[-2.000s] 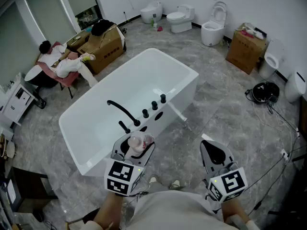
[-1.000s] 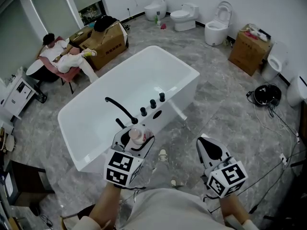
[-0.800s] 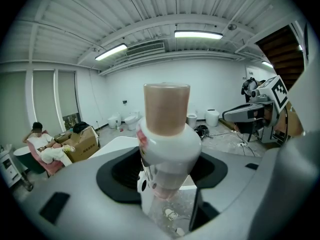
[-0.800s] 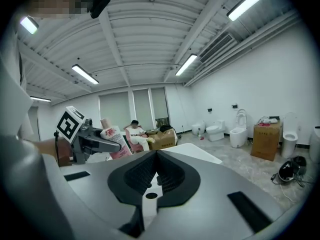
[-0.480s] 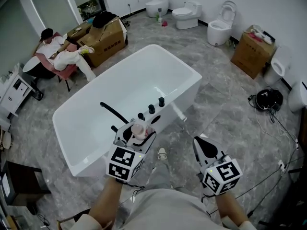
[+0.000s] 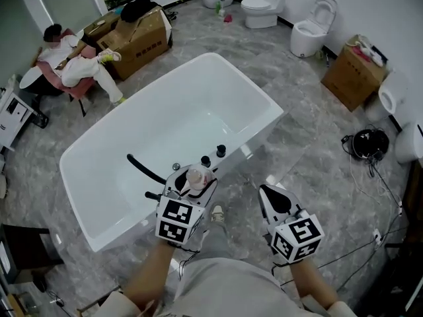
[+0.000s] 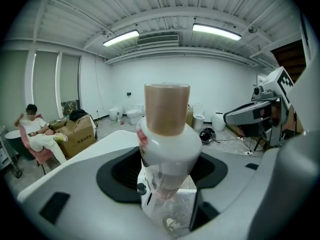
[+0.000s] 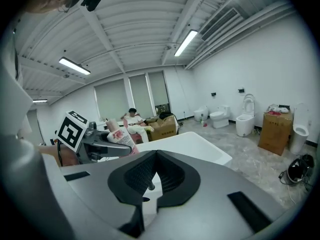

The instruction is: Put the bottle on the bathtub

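Note:
A white bottle [image 6: 195,176] with a tan cap and a pink label stands upright in my left gripper [image 6: 188,185], which is shut on its body. It hangs over the near rim of the white bathtub [image 6: 248,91], beside the black faucet spout [image 6: 142,168] and the black knobs [image 6: 220,150]. The left gripper view fills with the bottle [image 7: 167,149], both jaws pressed to its sides. My right gripper [image 6: 273,201] is shut and empty, off the tub's right side above the floor. In the right gripper view the bottle [image 8: 117,134] and the bathtub [image 8: 195,144] show ahead.
A person [image 6: 73,61] sits on a red chair at the upper left, next to cardboard boxes [image 6: 135,41]. Toilets [image 6: 310,35] and another box [image 6: 353,74] line the far wall. Black cables and a dark bundle [image 6: 363,144] lie on the marble floor at right.
I have come closer to the tub. Both grippers moved forward, and the held bottle now hangs over the near rim by the knobs. The right gripper stayed shut.

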